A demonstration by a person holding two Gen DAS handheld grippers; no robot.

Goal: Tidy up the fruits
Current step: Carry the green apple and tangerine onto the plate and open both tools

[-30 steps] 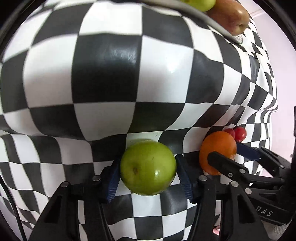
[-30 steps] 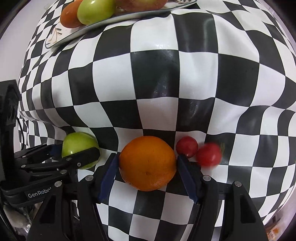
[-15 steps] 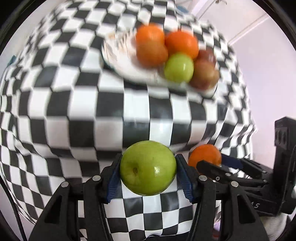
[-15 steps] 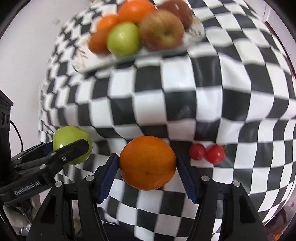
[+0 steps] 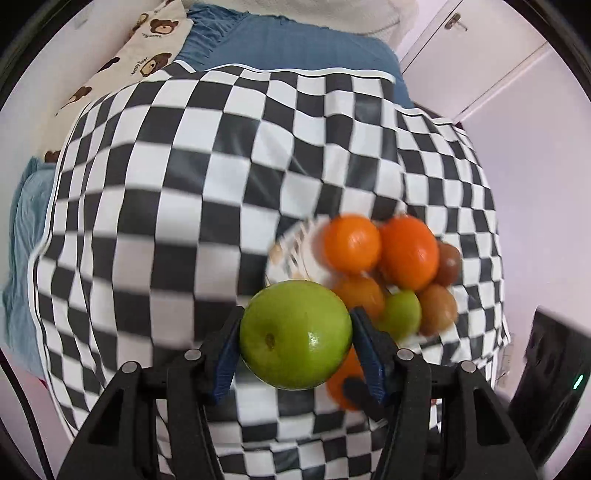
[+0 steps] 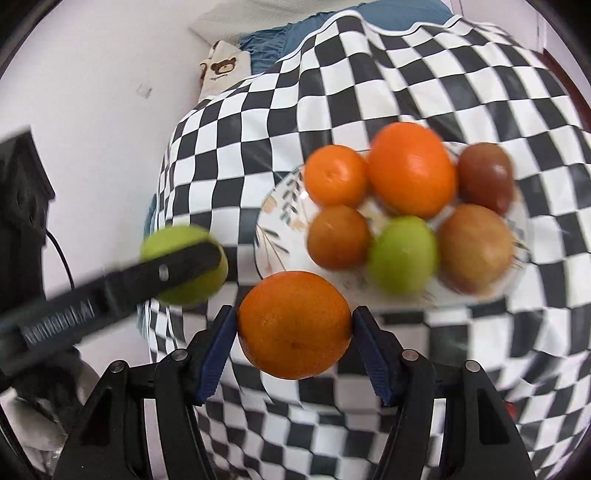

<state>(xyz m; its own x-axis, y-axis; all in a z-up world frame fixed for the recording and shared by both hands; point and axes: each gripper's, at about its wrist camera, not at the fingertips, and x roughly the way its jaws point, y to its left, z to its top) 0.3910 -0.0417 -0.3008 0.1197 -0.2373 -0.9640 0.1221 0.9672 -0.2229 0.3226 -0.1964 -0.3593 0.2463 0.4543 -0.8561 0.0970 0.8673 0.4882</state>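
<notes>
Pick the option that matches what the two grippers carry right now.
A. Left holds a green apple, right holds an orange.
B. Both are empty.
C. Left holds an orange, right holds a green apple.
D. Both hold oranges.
A: the left gripper is clamped on the green apple, and the right gripper is clamped on the orange, both raised above the checkered cloth near the plate of fruit.

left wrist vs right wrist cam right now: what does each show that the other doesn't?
Left wrist only: the left gripper head-on, shut on the green apple, and a door handle.

Right wrist only: the right gripper head-on, shut on the orange.

Both: the fruit plate with six fruits, the checkered cloth, the bear-print fabric and blue bedding.
</notes>
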